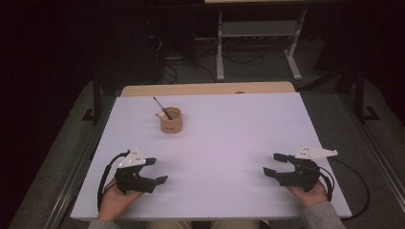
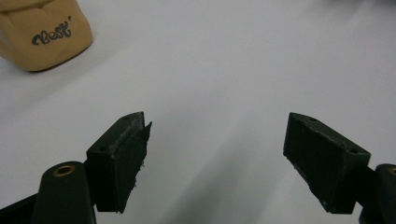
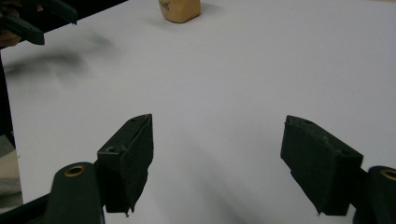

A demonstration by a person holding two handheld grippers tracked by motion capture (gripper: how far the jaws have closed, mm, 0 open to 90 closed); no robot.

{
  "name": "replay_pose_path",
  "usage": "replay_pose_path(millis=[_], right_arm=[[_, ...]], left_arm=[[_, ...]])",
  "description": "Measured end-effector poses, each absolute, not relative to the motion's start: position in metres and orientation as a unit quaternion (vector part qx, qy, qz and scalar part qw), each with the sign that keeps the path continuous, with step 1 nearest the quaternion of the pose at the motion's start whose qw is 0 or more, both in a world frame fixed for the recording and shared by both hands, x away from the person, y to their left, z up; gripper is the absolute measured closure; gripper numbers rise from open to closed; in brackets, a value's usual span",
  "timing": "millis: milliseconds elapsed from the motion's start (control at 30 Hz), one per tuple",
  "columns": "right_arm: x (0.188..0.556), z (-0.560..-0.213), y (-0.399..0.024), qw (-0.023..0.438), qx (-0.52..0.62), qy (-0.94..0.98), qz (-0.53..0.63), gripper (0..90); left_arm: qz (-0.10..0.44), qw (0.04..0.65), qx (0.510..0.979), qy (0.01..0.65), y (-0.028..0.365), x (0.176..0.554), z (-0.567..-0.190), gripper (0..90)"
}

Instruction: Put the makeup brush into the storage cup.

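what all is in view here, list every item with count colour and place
cup: 1, tan with dark lettering, far left part of the table, standing upright
stick: 1, dark and thin, leaning out of the cup toward the far left
small pale item: 1, whitish, at the cup's rim; too small to tell what it is
table: 1, white top with a wooden strip along the far edge
frame: 1, white metal legs, on the floor beyond the table
cables: several, dark, on the floor behind the table
left tongs: 1, black with a grey plate, near left of the table, jaws open and nothing between them
right tongs: 1, black with a grey plate, near right, jaws open and nothing between them
hands: 2, one on each tongs, at the near edge
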State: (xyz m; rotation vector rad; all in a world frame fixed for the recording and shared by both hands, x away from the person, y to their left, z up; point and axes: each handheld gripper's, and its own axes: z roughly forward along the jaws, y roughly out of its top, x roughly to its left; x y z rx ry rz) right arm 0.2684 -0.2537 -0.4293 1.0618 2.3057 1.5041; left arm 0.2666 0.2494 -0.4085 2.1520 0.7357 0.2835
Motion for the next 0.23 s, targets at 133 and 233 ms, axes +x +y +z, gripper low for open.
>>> replay_pose_path(millis=[133, 233], right_arm=[[0.2677, -0.4277, -0.2533, 0.100, 0.357, 0.777, 0.509, 23.5], [0.2674, -0.4283, -0.2520, 0.100, 0.356, 0.777, 0.509, 23.3]], left_arm=[[0.112, 0.413, 0.856, 0.290, 0.2479, 0.2668, -0.4089, 20.9], [0.112, 0.414, 0.856, 0.289, 0.2475, 0.2673, -0.4090, 20.9]])
